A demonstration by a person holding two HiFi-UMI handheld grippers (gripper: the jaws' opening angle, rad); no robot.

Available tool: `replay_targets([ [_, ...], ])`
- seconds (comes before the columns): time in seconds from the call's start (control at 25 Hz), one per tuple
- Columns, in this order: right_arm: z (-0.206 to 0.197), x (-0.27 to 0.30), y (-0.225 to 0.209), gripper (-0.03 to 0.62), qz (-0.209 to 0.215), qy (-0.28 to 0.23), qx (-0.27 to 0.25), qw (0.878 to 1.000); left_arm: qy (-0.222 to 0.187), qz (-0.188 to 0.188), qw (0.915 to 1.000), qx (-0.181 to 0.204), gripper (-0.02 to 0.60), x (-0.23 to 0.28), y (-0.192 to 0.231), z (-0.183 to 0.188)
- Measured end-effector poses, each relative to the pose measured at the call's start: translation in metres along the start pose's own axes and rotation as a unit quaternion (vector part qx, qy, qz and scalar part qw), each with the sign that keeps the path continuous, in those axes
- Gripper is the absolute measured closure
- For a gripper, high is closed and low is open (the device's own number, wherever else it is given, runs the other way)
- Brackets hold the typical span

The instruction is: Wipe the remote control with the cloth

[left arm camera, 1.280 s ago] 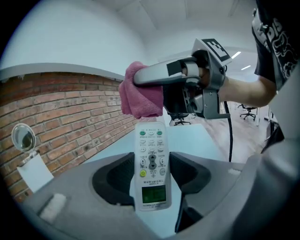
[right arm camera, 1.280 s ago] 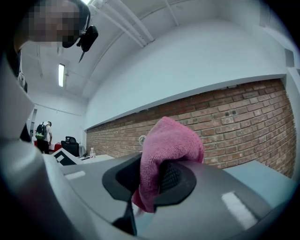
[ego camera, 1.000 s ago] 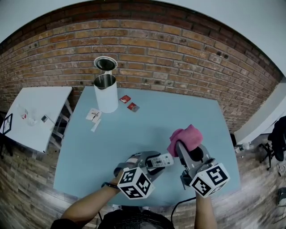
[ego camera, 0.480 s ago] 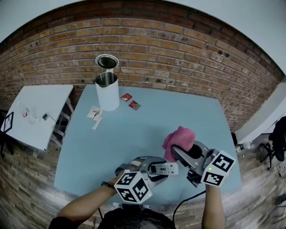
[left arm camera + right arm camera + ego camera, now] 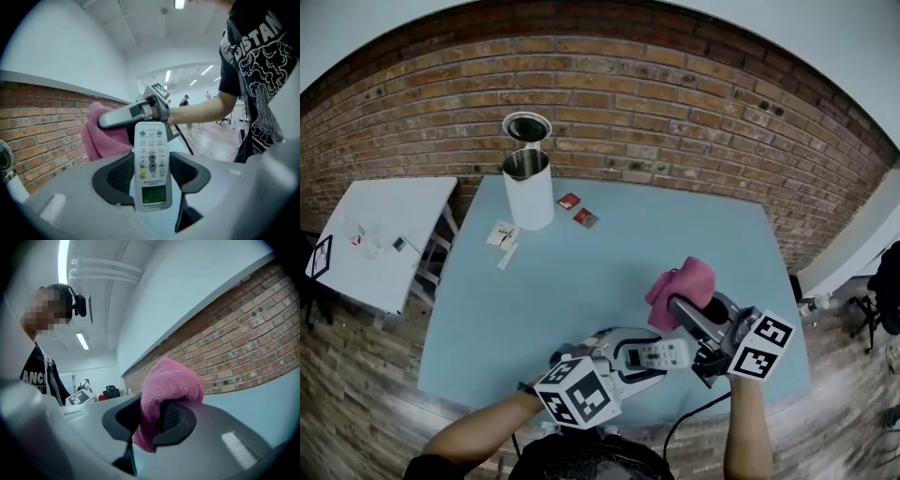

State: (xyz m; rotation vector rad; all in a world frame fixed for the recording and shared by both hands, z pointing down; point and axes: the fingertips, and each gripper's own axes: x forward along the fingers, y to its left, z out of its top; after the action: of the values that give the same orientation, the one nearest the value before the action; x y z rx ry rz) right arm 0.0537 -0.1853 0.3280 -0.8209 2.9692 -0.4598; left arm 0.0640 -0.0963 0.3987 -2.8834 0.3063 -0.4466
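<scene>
Now L tongs point(image 5: 151, 180) grip remote point(image 5: 151, 150), R tongs point(image 5: 152, 420) grip cloth point(image 5: 171, 380).

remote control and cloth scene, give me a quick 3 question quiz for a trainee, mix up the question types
1. True or false: the left gripper is shut on the remote control.
2. Multiple choice: what does the right gripper hold between its jaws? A) a sponge B) the pink cloth C) a paper towel
3. Short answer: in the head view, what stands near the far left corner of the blue table?

Key
1. True: the pads press on both long sides of the remote control.
2. B
3. The white kettle, with its lid open.
</scene>
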Motion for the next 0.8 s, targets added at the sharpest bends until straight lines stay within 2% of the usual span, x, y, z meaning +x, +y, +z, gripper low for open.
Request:
replay_targets([
  [0.16,-0.024,0.001,-0.011,0.531,-0.005,-0.003,0.051,0.999,-0.053,0.005,0.9984,-0.02,0.345,-0.009,0.006,0.031],
  [0.32,-0.052,0.008,-0.01,0.531,0.006,0.005,0.105,0.994,-0.085,0.007,0.9963,-0.015,0.345,-0.016,0.007,0.057],
  [0.44,-0.069,0.015,0.0,0.531,0.046,0.02,0.148,0.988,-0.093,0.007,0.9956,-0.01,0.345,-0.016,0.007,0.066],
  [0.56,-0.08,0.019,0.012,0.531,0.084,0.033,0.169,0.982,-0.094,0.006,0.9955,-0.01,0.344,-0.015,0.005,0.067],
  [0.8,-0.072,0.019,0.01,0.531,0.088,0.013,0.183,0.979,-0.092,0.001,0.9956,-0.018,0.344,-0.014,0.002,0.063],
])
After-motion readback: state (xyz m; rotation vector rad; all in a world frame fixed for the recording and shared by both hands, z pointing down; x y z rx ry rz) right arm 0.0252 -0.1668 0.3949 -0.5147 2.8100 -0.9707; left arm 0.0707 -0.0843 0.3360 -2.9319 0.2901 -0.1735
